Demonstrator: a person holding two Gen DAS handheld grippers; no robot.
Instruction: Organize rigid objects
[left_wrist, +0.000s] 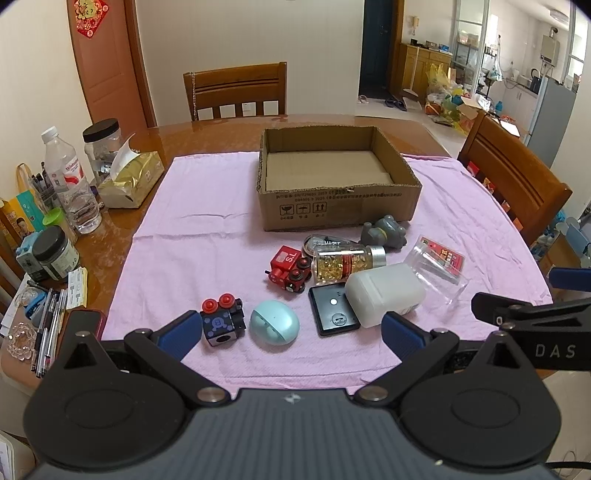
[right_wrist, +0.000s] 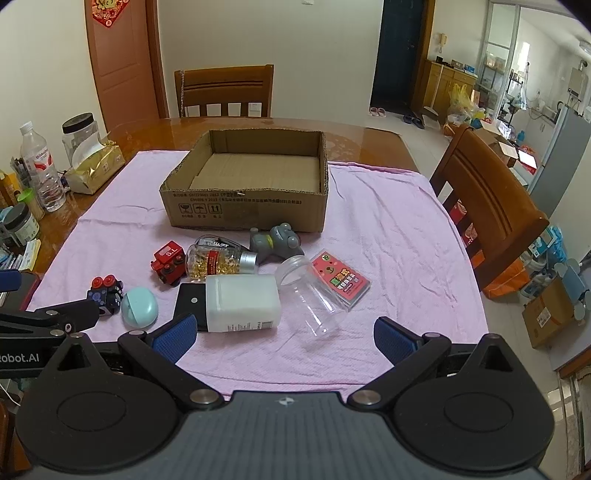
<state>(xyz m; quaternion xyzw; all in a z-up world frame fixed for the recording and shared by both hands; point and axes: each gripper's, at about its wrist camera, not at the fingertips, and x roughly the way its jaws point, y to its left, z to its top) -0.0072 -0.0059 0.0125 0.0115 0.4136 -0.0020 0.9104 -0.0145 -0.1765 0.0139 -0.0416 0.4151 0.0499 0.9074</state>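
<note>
An empty cardboard box stands on the pink cloth. In front of it lie a grey toy, a red toy train, a bottle of gold capsules, a white plastic bottle, a black flat device, a teal oval case, a black cube toy with red knobs, a clear jar and a red card pack. My left gripper hangs open near the cloth's front edge. My right gripper is open too, nothing between its fingers.
Bottles, jars, a gold tissue box, pens and small items crowd the table's left side. Wooden chairs stand behind and at the right. The right gripper's arm shows beside the left one.
</note>
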